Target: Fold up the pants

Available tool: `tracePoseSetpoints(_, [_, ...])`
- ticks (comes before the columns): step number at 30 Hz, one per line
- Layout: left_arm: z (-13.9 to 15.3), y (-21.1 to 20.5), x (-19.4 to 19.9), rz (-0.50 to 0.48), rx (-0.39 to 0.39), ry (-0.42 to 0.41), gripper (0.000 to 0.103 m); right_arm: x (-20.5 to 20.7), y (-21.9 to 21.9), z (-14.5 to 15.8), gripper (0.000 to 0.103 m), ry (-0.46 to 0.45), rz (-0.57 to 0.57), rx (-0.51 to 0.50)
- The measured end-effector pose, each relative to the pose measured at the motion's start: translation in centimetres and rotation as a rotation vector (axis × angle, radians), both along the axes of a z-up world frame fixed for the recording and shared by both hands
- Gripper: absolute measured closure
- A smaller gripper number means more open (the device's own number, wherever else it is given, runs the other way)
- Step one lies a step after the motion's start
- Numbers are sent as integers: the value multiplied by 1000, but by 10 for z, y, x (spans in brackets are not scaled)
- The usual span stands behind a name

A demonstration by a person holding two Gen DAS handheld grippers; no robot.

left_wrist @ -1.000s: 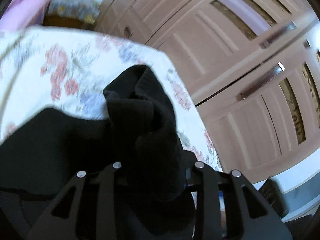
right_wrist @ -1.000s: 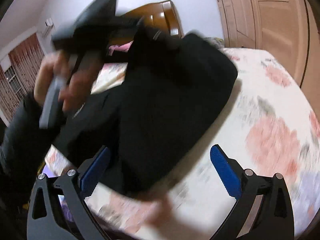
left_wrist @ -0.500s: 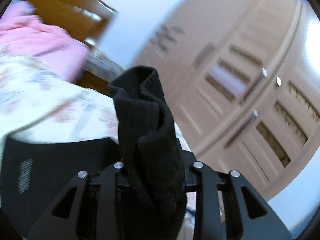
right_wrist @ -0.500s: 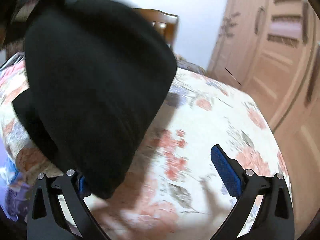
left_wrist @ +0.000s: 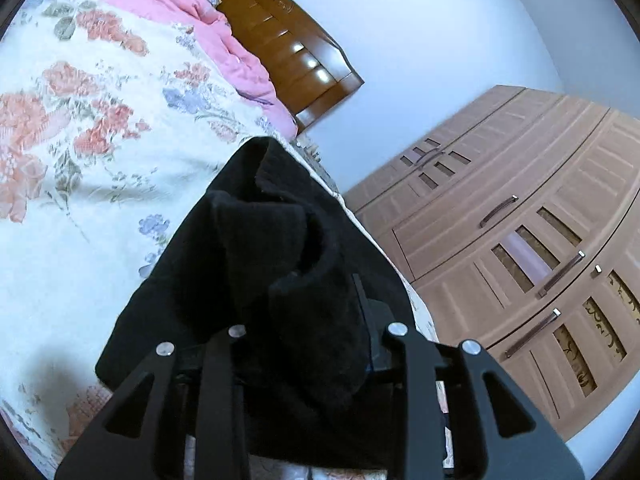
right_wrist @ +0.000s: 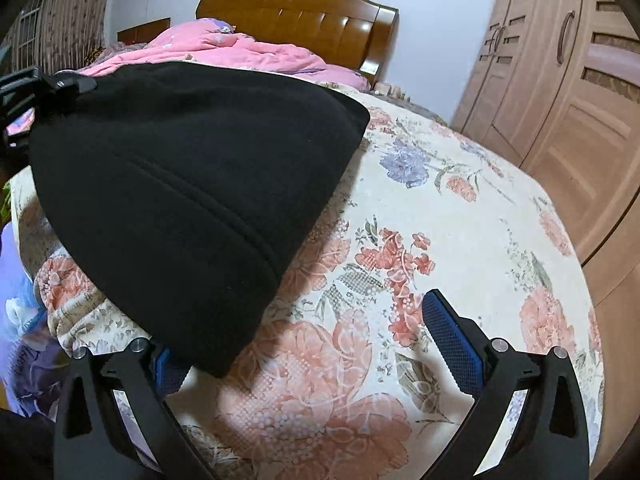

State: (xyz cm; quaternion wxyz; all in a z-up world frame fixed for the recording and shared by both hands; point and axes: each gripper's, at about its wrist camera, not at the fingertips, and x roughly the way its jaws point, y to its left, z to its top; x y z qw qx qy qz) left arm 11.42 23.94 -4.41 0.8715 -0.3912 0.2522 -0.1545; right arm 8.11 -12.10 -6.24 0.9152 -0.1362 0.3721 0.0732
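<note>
The black fleece pants (right_wrist: pixel 188 184) hang folded in the air above the floral bedspread (right_wrist: pixel 440 208). My left gripper (left_wrist: pixel 316 344) is shut on a bunched fold of the pants (left_wrist: pixel 288 248), which hides its fingertips; the cloth drapes down below it. In the right wrist view the left gripper (right_wrist: pixel 44 92) holds the pants at the upper left. My right gripper (right_wrist: pixel 316 344) is open and empty, its blue pads (right_wrist: pixel 452 340) wide apart; the pants' lower edge hangs over its left finger.
A pink quilt (right_wrist: pixel 224 48) lies at the head of the bed by the wooden headboard (right_wrist: pixel 304 20). A brown wardrobe (left_wrist: pixel 520 240) stands along the bed's right side. The bed's near edge is at the lower left of the right wrist view.
The left gripper has lifted and swung the pants up over the bed. The right gripper has stayed open and turned toward the headboard.
</note>
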Motion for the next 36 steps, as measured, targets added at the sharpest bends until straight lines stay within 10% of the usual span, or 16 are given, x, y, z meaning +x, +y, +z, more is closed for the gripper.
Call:
tracePoseSetpoints(7, [23,-18,-28,44,155,-46,73,-3,-1,-1,5,11,13,32])
tracePoseSetpoints(12, [-18,-5,-17,20,33,23,66,-4,1,2,5,42,54,16])
tracePoseSetpoints(16, [-4,2,-16,3,17,64,37,-23,-19,12,5,101,176,105])
tracePoseSetpoints(19, [23,22,-48,239,101,24,6,-37,-51,29,5,91,222,220])
tracePoseSetpoints(22, [60,31,-70,389,228,-37,4,-16,-82,52,5,56,192,382])
tracePoseSetpoints(29, [105,-74,37,-40,589,-69,2,111,-36,78,5,85,319,520])
tracePoseSetpoints(36, [58,-76,140,-39,574,173,2,181,33,58,5,205,463,498])
